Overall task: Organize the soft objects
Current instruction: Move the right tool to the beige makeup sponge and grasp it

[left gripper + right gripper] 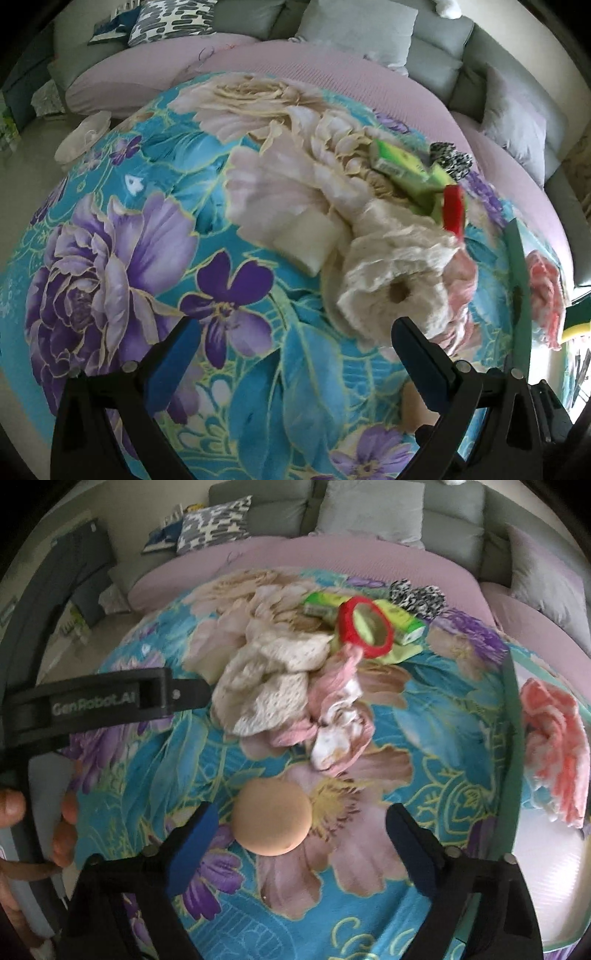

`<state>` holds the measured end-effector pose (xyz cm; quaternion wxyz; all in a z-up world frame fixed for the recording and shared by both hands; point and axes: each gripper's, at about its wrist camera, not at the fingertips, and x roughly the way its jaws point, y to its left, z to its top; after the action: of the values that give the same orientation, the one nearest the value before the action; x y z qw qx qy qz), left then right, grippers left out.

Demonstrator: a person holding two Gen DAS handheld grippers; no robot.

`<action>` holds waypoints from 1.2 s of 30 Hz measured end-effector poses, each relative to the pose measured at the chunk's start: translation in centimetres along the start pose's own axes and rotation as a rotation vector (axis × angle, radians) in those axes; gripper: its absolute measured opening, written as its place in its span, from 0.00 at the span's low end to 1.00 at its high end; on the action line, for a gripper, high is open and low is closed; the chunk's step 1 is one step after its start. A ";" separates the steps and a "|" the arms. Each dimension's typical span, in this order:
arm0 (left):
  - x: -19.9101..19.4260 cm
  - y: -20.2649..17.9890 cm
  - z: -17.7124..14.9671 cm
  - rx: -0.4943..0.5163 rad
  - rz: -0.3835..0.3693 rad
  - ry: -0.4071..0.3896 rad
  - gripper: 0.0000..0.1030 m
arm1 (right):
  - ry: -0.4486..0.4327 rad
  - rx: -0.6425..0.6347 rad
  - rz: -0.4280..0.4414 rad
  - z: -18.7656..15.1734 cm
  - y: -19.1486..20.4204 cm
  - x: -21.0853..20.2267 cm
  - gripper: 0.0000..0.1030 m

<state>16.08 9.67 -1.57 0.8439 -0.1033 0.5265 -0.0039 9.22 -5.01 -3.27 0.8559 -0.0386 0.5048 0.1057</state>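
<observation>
Soft pile: cream knit cloth (266,686) and pink cloth (332,716) heaped mid-bed on the floral blanket (443,716), unsorted.
Round puff: peach puff (271,818) lies apart from the pile, between the right gripper's (299,830) jaws; likely next pick.
Right gripper: wide, pads not touching.
Left gripper (291,343): wide, empty, aimed beside the cloth.
Clutter: red tape ring (365,626) and green packets (399,624) behind the pile.

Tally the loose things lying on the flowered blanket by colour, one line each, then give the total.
Cream: 1, the lacy cloth
Pink: 1, the pink-and-white cloth
Peach: 1, the round puff
White: 1, the foam block
Red: 1, the tape ring
Green: 2, the packets
Black-and-white: 1, the patterned fabric
Total: 8
</observation>
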 end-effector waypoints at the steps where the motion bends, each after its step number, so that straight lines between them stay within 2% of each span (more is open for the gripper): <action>1: 0.1 0.1 0.0 -0.004 -0.005 0.002 1.00 | 0.006 -0.007 -0.002 -0.1 0.1 0.1 0.87; 6: 0.5 0.0 0.0 0.004 -0.022 0.013 1.00 | 0.041 -0.045 -0.004 -0.3 1.2 1.0 0.76; 8: 0.6 0.0 0.0 0.005 -0.025 0.016 1.00 | 0.051 -0.058 -0.007 -0.5 1.4 1.1 0.67; 11: 0.7 0.0 0.0 0.000 -0.026 0.016 1.00 | 0.057 -0.068 -0.007 -0.6 1.7 1.3 0.60; 16: 0.7 -0.3 0.1 0.007 -0.028 0.010 1.00 | 0.060 -0.081 0.006 -0.7 1.9 1.2 0.53; 29: 0.7 -1.6 0.2 0.046 -0.050 -0.003 1.00 | 0.027 -0.050 0.015 -0.3 0.7 0.3 0.51; 36: 1.0 -2.7 0.1 0.074 -0.067 0.002 1.00 | -0.003 -0.006 -0.018 0.3 -1.2 -0.4 0.51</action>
<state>16.89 6.95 -1.94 0.8459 -0.0894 0.5232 -0.0518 9.56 -6.21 -2.85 0.8575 -0.0456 0.5027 0.0993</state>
